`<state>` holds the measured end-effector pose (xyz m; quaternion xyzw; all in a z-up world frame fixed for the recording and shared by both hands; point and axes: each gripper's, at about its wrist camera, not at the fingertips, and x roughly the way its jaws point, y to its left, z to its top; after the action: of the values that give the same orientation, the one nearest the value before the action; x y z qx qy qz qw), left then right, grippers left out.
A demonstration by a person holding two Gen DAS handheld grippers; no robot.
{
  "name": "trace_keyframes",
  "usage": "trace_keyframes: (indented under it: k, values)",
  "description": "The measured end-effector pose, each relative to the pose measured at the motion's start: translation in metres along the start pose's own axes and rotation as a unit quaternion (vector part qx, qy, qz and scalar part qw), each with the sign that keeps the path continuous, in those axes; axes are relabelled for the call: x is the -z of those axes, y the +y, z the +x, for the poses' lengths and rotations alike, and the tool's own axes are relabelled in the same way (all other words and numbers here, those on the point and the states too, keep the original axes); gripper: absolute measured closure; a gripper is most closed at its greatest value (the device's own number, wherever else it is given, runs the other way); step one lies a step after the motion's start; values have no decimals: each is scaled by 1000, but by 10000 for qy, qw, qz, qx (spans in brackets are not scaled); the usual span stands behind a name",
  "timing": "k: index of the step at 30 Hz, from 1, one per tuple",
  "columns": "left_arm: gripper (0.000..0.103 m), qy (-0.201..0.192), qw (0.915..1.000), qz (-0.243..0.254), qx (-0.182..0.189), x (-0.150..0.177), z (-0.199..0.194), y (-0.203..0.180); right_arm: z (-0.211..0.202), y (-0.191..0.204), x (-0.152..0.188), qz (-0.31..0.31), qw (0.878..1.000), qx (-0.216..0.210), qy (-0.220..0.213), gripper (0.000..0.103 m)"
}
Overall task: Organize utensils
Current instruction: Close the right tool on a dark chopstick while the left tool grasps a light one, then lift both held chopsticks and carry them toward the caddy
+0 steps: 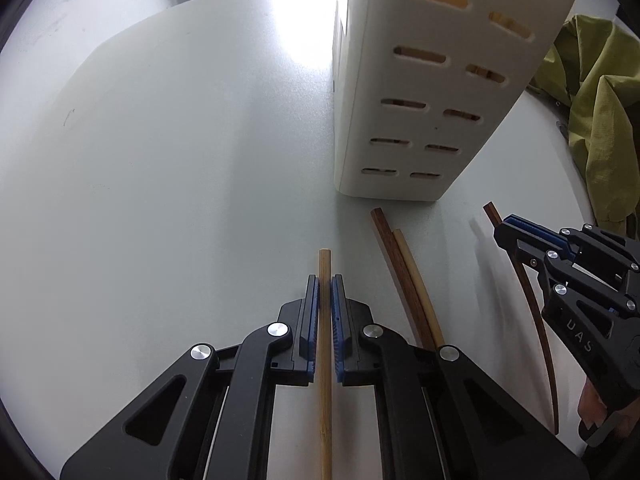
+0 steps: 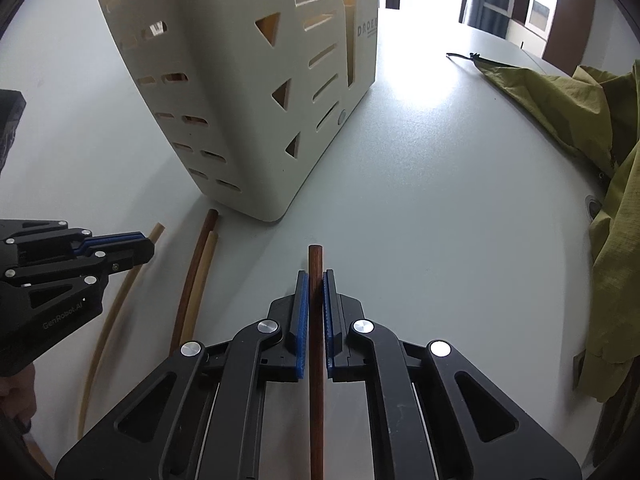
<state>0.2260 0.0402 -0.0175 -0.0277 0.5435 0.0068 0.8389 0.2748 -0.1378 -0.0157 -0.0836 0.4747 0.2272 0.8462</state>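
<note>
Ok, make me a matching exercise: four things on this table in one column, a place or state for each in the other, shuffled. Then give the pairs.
Things
1. light chopstick
2. dark chopstick
3. holder
4. green cloth

Places or states
A. standing upright on the table
B. clamped in the left gripper
C. crumpled at the table's right side
D. clamped in the right gripper

Pairs: 1-B, 2-D, 3-A, 4-C
</note>
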Motion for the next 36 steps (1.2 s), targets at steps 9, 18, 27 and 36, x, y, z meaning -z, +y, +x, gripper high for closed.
trace_keyframes:
  k: [9, 18, 27, 36]
  values:
    - [97, -1700, 9835, -275, 554, -4, -94, 4, -62, 12, -23, 45, 9954, -423, -864, 95]
    - [97, -2442, 9690, 44, 365, 2, -133, -19, -101, 21, -25, 137, 9879, -538, -1446, 95]
    - [97, -3274, 9440, -35, 405, -17, -185, -8, -155, 35, -54, -82, 9725, -594, -2251, 95]
    - [97, -3503, 9345, 113, 621, -21, -185, -20, -173, 35, -62, -187, 9575, -709, -2790, 95]
